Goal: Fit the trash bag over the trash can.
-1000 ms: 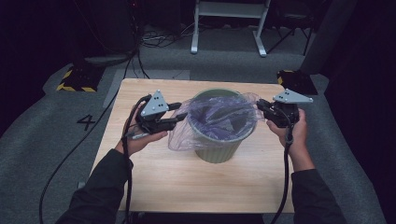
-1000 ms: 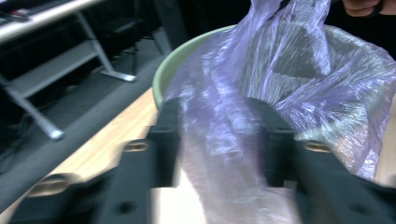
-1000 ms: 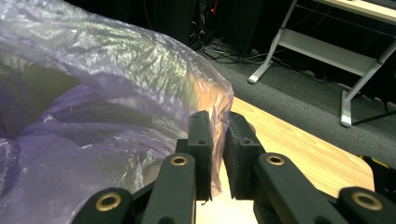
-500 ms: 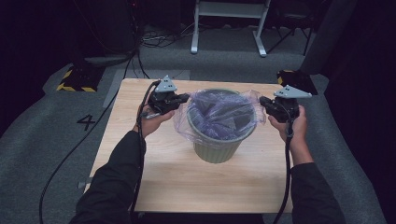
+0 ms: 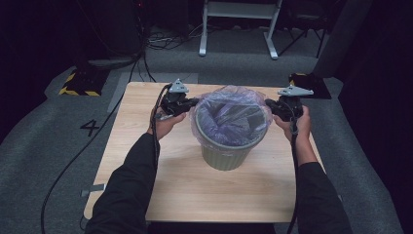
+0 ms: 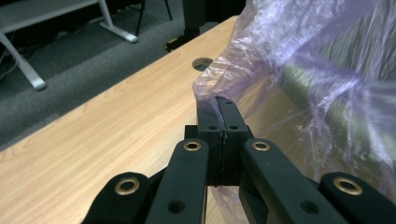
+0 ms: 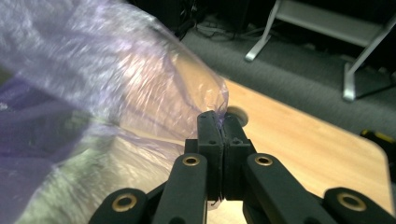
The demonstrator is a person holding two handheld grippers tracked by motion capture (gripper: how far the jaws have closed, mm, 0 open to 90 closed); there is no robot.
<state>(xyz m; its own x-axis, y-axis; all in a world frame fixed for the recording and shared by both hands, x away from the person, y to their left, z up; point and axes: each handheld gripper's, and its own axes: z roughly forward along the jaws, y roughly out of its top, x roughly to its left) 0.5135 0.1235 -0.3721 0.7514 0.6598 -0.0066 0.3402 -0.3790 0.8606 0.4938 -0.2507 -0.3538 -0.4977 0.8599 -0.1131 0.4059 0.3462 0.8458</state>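
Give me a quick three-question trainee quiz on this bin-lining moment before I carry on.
1. True or false: the left claw is shut on the purple bag.
2. Where does the green bin stand? A) on the floor B) on the wooden table C) on a chair
3. What does the right claw pinch?

Key: 1 true. 2 B. 3 The purple bag's edge, on the bin's right side in the high view.
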